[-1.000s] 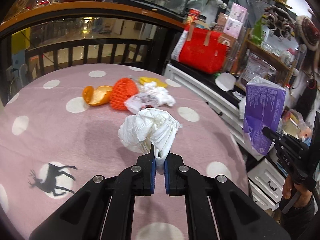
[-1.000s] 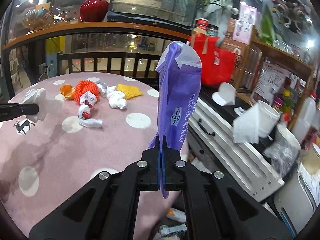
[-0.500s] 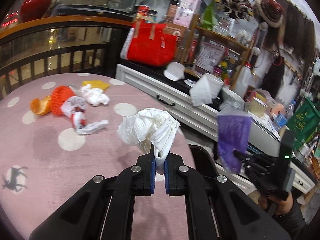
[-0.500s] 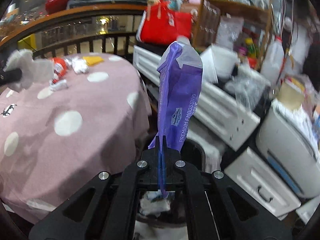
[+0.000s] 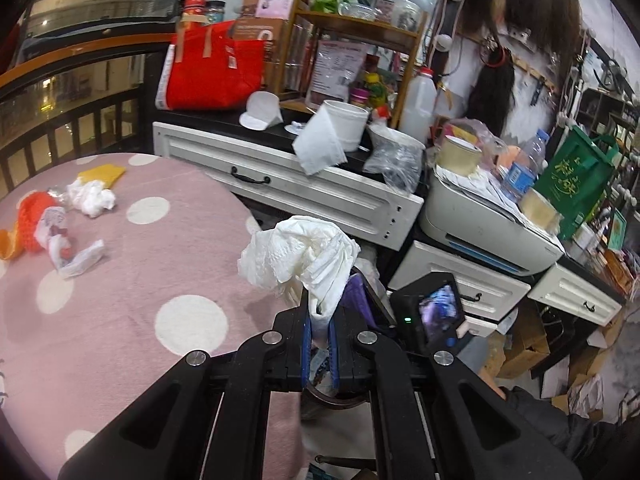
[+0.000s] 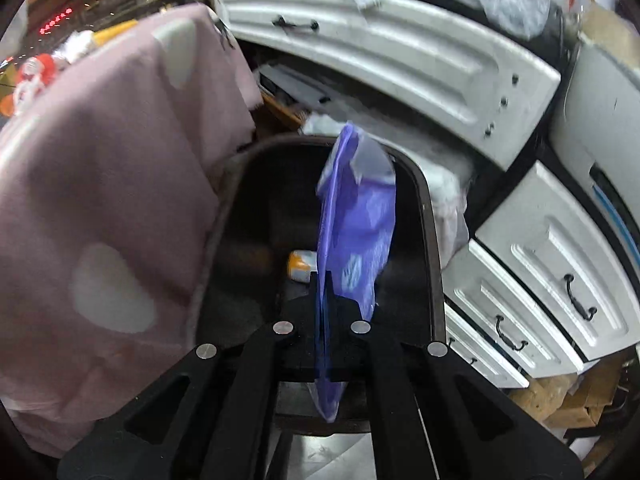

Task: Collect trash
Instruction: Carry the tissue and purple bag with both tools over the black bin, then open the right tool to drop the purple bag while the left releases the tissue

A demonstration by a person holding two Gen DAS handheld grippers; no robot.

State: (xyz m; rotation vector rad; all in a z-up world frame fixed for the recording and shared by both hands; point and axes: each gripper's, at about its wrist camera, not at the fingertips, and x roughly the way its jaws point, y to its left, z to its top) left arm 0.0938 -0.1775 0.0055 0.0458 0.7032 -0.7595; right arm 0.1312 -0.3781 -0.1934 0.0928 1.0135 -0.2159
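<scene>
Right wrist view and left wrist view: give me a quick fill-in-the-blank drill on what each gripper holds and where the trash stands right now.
1. The right gripper has its jaws shut on a ____ plastic wrapper.
2. That wrapper hangs over the open dark ____ beside the table.
3. The left gripper grips a crumpled white ____.
4. More scraps lie on the pink tablecloth, which is patterned with white ____.

Missing words: purple; bin; tissue; dots
</scene>
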